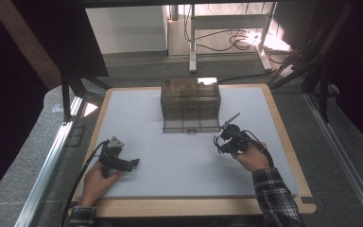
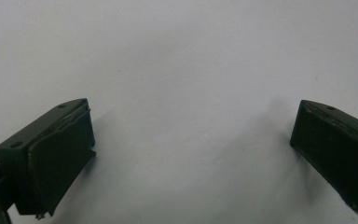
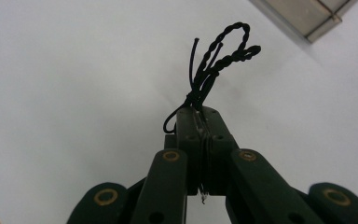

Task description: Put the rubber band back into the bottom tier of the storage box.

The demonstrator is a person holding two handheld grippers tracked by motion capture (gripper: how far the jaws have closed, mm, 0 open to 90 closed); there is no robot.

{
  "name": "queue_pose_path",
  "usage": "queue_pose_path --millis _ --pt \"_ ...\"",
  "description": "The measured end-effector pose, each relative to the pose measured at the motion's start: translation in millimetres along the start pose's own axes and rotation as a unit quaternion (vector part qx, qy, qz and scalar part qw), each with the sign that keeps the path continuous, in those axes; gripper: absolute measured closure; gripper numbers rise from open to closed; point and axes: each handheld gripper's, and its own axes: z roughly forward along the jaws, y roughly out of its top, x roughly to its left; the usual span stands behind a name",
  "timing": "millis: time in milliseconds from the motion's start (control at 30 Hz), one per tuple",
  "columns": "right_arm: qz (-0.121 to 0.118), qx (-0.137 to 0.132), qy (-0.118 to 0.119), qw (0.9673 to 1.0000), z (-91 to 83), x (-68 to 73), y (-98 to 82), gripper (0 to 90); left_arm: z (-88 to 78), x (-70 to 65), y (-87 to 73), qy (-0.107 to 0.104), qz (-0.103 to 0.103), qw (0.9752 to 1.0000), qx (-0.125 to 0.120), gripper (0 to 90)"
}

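Observation:
My right gripper is shut on a small bundle of black twisted wire, whose loops stick out past the closed jaws above the white mat. In the high view this gripper is at the right of the mat, just off the front right corner of the clear brown compartment box, with the wire at its tip. My left gripper lies low at the front left of the mat. Its jaws stand wide apart with only bare mat between them.
The white mat covers a wooden tabletop. The box's corner shows at the top right of the right gripper view. Beyond the table's far edge are desk legs and cables on the floor.

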Motion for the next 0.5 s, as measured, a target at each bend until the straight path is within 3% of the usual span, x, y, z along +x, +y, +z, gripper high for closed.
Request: queue_pose_path --millis 500 --pt "0.005 -0.068 0.007 0.9977 7.8 -4.7 14.5 86.2 0.0 0.0 0.0 0.0 0.0 1.0 0.0 0.0"
